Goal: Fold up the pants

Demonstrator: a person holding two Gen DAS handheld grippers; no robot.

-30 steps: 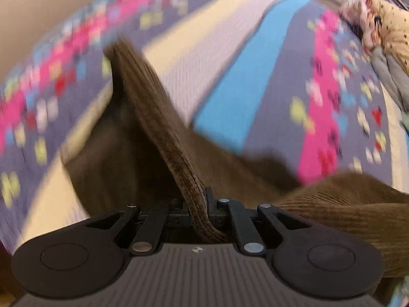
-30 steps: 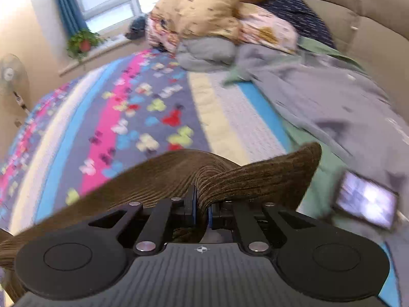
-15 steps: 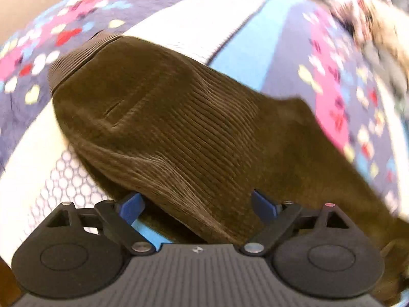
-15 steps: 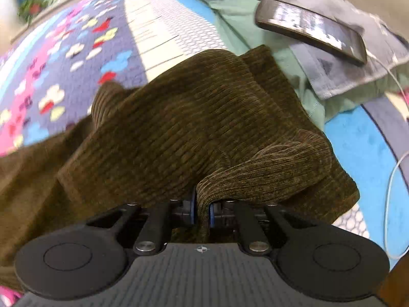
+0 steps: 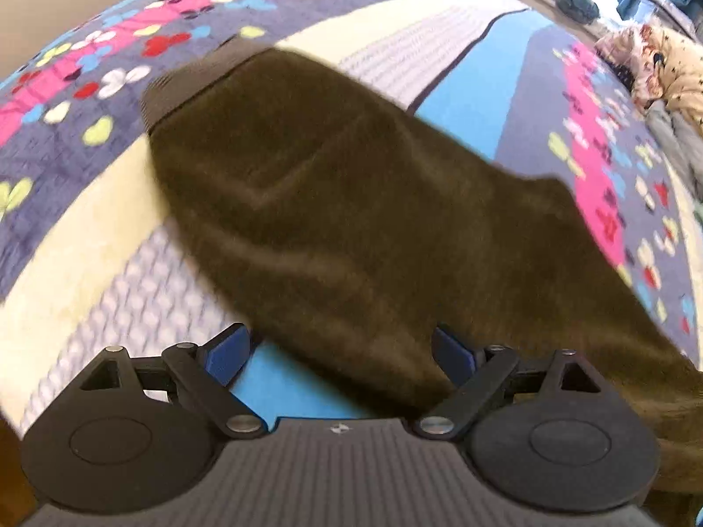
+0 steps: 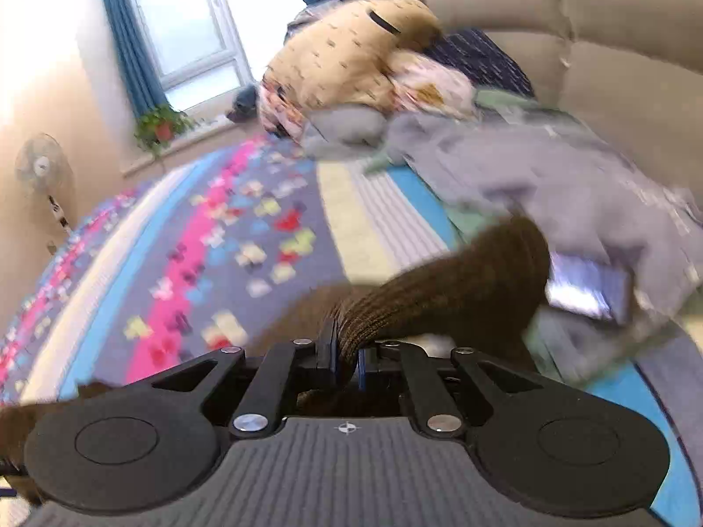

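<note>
Brown corduroy pants lie spread on the striped, flower-patterned bedspread in the left wrist view, waistband toward the upper left. My left gripper hangs just above their near edge, jaws wide apart, the blue pads pressing on nothing. In the right wrist view my right gripper is shut on a bunched fold of the same pants, which rises to the right above the bedspread.
A phone lies on grey clothing at the right. Pillows and a yellow patterned bundle pile up at the bed's head. A fan, a potted plant and a window stand at the far left.
My left gripper let go of the pants and opened wide, and the cloth dropped flat on the bed. My right gripper dipped toward the bed and came back up, still pinching its fold.
</note>
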